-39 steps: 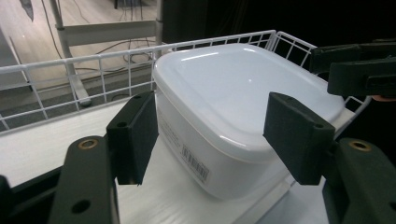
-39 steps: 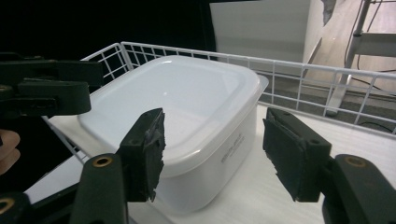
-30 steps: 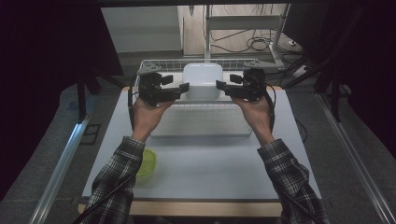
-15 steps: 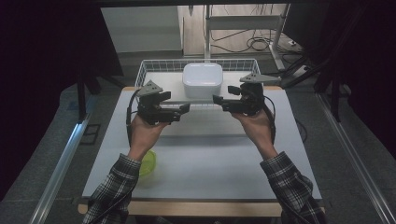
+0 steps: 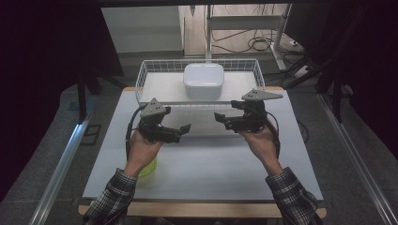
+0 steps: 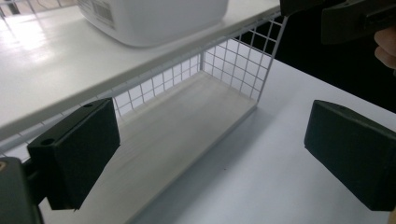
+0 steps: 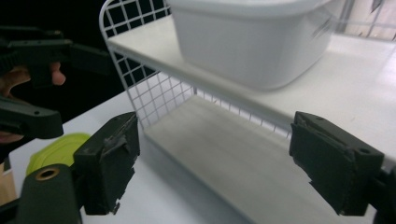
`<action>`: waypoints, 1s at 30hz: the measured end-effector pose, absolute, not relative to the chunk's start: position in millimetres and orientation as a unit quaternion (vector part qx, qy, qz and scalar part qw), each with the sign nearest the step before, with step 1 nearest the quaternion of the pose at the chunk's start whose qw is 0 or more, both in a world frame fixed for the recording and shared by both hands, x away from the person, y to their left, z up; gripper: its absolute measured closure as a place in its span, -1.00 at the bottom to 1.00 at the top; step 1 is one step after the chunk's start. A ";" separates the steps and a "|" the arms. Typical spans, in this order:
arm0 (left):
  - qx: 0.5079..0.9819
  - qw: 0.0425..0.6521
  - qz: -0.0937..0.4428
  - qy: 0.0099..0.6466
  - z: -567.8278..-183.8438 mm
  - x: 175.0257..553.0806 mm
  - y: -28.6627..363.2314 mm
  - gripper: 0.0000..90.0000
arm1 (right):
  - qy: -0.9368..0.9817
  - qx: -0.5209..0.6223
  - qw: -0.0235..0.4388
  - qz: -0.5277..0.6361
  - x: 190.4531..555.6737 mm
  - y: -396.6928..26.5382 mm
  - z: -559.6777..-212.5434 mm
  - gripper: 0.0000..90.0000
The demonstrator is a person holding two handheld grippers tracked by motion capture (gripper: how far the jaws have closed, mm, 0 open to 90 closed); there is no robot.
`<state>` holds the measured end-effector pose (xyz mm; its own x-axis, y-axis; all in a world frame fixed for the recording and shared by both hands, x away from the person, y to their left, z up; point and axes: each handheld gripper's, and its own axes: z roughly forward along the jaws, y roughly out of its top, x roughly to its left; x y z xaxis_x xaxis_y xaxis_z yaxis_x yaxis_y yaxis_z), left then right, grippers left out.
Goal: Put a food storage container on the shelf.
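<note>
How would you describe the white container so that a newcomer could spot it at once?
Start at the white table and look to its far edge, where a two-level wire rack stands. The white container sits on the rack's upper shelf: a rounded, lidded tub, the one solid thing among open mesh.

Your container (image 5: 203,80): plain white
Your wire rack (image 5: 145,75): white grid
Your bench (image 5: 225,164): pale grey-white
Your sleeves (image 5: 112,199): dark plaid
Your lid (image 5: 149,168): yellow-green
Your jaws: black

Dim, dark edges; shelf glare; close views perhaps slightly soft.
</note>
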<state>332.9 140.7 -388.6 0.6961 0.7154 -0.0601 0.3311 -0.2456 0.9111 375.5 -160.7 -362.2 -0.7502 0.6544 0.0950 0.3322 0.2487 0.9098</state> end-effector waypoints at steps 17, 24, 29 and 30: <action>0.759 0.543 0.131 0.335 -426.9 299.1 149.7 -0.91 | 0.789 0.330 0.136 0.500 352.0 -179.8 -401.4 -0.90; 0.751 0.540 0.147 0.351 -441.4 287.1 164.2 -0.89 | 0.795 0.326 0.135 0.493 342.6 -181.9 -417.3 -0.91; 0.759 0.525 0.134 0.360 -450.0 281.0 168.6 -0.85 | 0.795 0.325 0.140 0.492 337.7 -183.8 -424.3 -0.94; 0.762 0.519 0.138 0.362 -451.4 280.0 169.0 -0.84 | 0.796 0.324 0.142 0.492 336.3 -184.1 -425.6 -0.93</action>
<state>280.0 169.0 -451.4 0.7001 0.6945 -0.1657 0.4088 -0.1997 0.8905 336.3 -184.1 -425.6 -0.7500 0.6550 0.0919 0.3749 0.3066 0.8749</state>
